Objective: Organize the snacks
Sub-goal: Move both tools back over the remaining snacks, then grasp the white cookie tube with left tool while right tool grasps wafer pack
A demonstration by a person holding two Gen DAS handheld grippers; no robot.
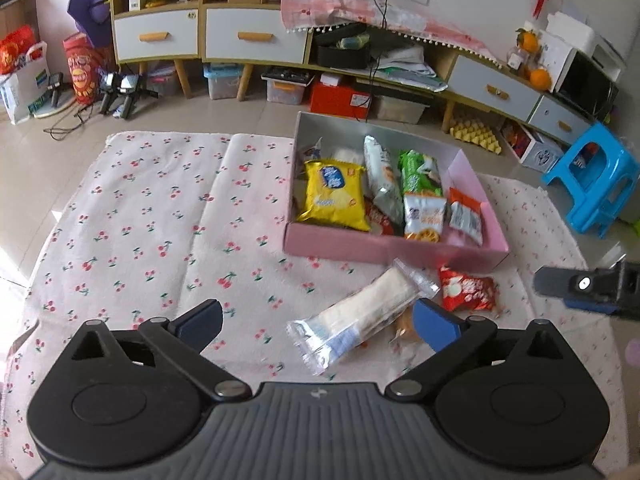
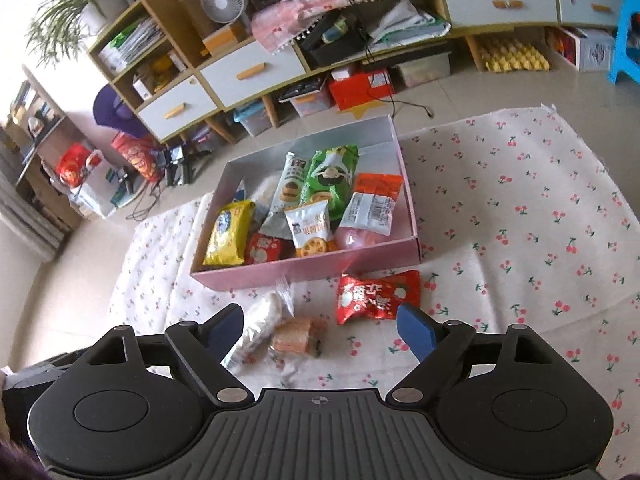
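A pink box (image 1: 392, 249) stands on the cherry-print cloth (image 1: 160, 220) and holds several snack packs, among them a yellow one (image 1: 334, 194) and a green one (image 1: 420, 172). In front of it lie a long white pastry in clear wrap (image 1: 360, 316), a red packet (image 1: 468, 289) and a small brown cake (image 1: 404, 326). My left gripper (image 1: 316, 316) is open above the pastry, its pads off it. My right gripper (image 2: 320, 320) is open over the brown cake (image 2: 298, 336), between the pastry (image 2: 260, 320) and the red packet (image 2: 378, 294). It holds nothing.
Low cabinets with drawers (image 1: 252, 36) line the back wall, with storage bins and a red box (image 1: 340, 98) beneath. A blue plastic stool (image 1: 592, 184) stands at the right. Bags (image 1: 24, 76) sit on the tiled floor at the left.
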